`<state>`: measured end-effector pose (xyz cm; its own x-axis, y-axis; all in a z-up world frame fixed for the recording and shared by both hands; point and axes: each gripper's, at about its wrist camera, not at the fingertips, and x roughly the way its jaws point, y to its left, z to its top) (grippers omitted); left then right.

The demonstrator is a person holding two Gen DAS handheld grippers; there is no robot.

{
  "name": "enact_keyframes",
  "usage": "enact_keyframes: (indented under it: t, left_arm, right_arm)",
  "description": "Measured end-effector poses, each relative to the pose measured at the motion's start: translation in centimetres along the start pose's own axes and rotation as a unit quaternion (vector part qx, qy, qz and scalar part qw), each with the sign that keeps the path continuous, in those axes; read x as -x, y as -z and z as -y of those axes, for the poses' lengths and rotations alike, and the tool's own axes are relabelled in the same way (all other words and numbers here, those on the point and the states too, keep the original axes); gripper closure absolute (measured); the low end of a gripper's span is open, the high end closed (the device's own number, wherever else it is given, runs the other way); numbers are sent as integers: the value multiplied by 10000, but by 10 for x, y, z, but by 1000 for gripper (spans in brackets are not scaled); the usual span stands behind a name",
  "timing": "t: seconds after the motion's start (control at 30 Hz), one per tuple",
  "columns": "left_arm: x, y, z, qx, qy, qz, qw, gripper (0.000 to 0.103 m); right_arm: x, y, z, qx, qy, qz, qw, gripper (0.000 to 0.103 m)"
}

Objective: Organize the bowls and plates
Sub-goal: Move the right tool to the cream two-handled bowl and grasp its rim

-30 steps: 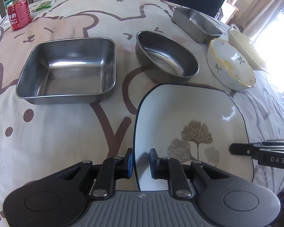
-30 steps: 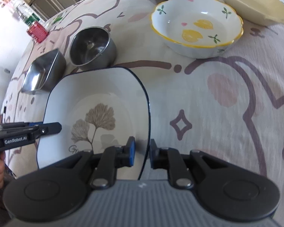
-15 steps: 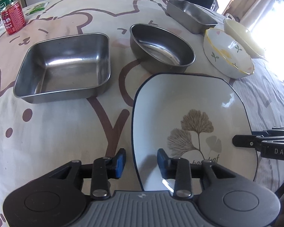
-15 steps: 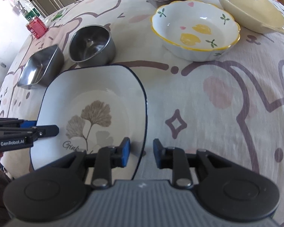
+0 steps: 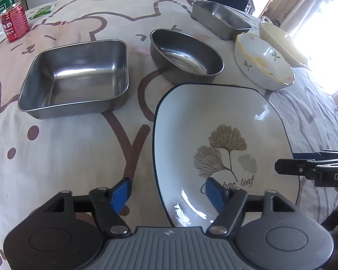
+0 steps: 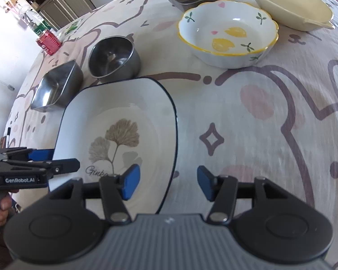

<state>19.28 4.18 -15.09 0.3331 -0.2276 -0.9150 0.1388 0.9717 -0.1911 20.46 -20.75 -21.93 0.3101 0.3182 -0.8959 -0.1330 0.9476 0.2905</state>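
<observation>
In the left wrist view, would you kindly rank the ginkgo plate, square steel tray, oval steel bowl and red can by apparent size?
1. ginkgo plate, though it lies nearest the camera
2. square steel tray
3. oval steel bowl
4. red can, farthest away

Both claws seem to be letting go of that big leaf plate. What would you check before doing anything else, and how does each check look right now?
1. White square plate with ginkgo leaf print lies flat on the tablecloth: ok.
2. Left gripper pads off the plate rim, jaws opening: ok.
3. Right gripper pads off the opposite rim, jaws opening: ok.
4. Plate clear of the round steel bowl behind it: cannot tell, very close.
5. White scalloped bowl with yellow rim empty and free to pick: ok.
6. Square steel tray empty: ok.
</observation>
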Motion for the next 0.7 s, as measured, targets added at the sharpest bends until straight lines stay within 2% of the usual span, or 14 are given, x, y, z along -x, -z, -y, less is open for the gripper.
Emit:
enact_keyframes:
  t: [0.13, 0.27, 0.37, 0.53, 0.7]
  left_arm:
    - [8, 3, -1, 45, 85, 87, 9999, 14]
    - [18, 6, 2, 30, 81, 222, 9997, 9]
    - [28, 8, 7, -117, -33, 417, 9991, 6]
    - [47, 5, 17, -288, -88, 707, 9970, 2]
    - [67, -2, 31, -430, -78, 1086, 9931, 1]
  right_arm:
    - [7, 3, 1, 49, 39, 82, 9999, 24]
    - [15, 7, 3, 51, 28, 218, 9997, 5]
    - [22, 11, 5, 46, 17, 332, 9994, 1]
    - [42, 17, 5, 215, 22, 639, 9977, 0]
    - [71, 19, 8, 235, 34, 1128, 9933, 0]
